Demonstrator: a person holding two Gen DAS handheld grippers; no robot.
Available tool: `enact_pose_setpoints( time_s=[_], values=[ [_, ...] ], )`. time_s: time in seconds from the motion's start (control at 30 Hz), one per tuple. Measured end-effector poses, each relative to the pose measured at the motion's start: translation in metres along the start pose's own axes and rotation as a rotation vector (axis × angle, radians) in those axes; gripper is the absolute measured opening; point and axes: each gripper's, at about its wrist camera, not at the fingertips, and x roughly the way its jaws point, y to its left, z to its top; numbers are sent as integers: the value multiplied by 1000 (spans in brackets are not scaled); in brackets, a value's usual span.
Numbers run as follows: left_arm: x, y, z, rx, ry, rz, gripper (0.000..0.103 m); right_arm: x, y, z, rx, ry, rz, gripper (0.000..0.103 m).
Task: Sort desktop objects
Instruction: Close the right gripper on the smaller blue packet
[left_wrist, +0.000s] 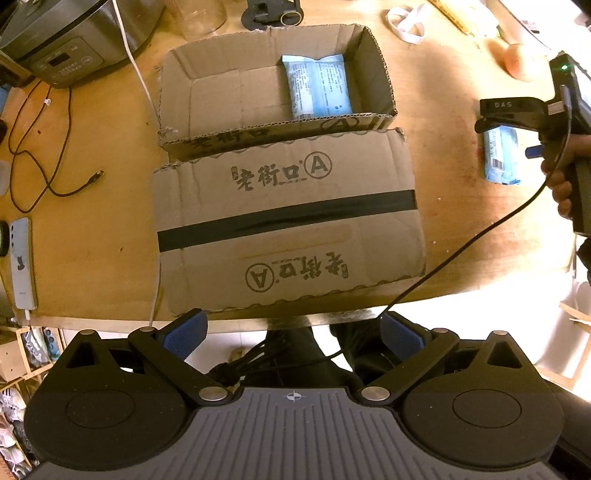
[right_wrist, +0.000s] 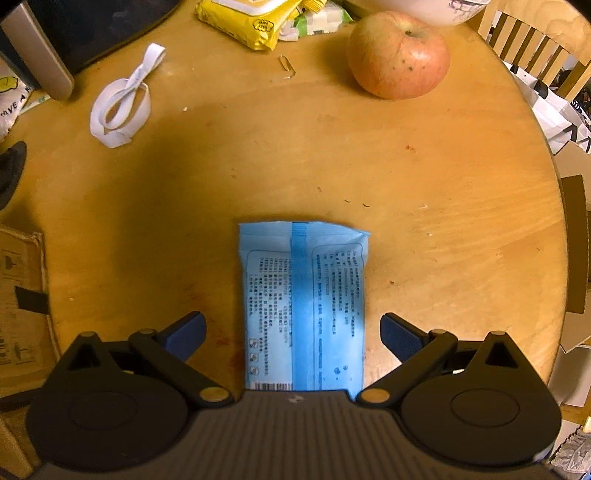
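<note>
Sorting looks partly done: the open cardboard box (left_wrist: 273, 92) on the round table (right_wrist: 258, 155) already holds one blue packet (left_wrist: 317, 86). A second blue packet (right_wrist: 303, 306) lies between the right gripper's (right_wrist: 291, 334) spread fingers, not yet clamped. The left gripper (left_wrist: 291, 334) hovers with fingers apart, holding nothing.

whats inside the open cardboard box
One blue tissue pack lies flat at the right side of the open cardboard box; the rest of the floor is bare. The near wall hides the nearest strip of floor.

Left claw (left_wrist: 293, 334) and right claw (right_wrist: 293, 334) both spread wide, empty.
</note>
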Motion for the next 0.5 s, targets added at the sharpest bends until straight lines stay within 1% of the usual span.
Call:
enact_pose_setpoints(
  time_s=[0.17, 0.37, 0.5],
  values=[
    [0, 1, 0, -3, -1, 1, 103, 11, -1, -2, -4, 9, -3, 103],
    [0, 6, 0, -3, -1, -1, 103, 11, 0, -5, -16, -11, -6, 103],
    [-1, 9, 0, 7, -8, -7, 103, 11, 0, -2, -7, 10, -8, 103]
  ],
)
